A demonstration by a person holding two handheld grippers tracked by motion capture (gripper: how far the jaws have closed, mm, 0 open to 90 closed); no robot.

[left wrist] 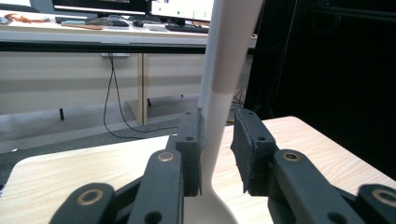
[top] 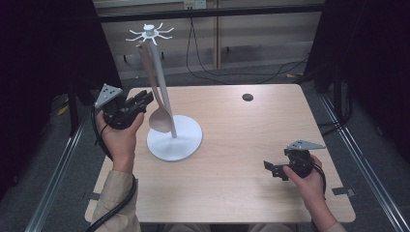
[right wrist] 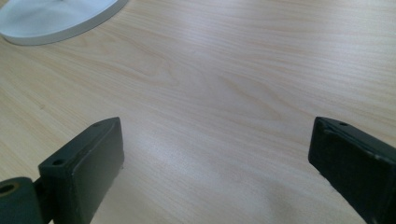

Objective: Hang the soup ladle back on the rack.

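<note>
A white stand [top: 164, 92] with a ring of hooks on top rises from a round base [top: 186, 140] at the table's left middle. A pale beige spoon [top: 161, 120] hangs from one hook, bowl down, beside the pole. My left gripper [top: 145, 99] reaches in from the left at the lower handle. In the left gripper view the spoon handle [left wrist: 223, 93] stands between the jaws of the left gripper [left wrist: 219, 149]; the left pad [left wrist: 194, 154] lies against it and a narrow gap shows at the other pad. My right gripper [top: 273, 169] rests low at the right front, its jaws [right wrist: 215, 163] wide apart over bare wood.
A small dark round hole [top: 247, 97] sits at the table's far middle. The stand's base [right wrist: 56, 18] shows at the upper left of the right gripper view. Beyond the table stands a desk [left wrist: 116, 28] with monitors, and cables lie on the floor.
</note>
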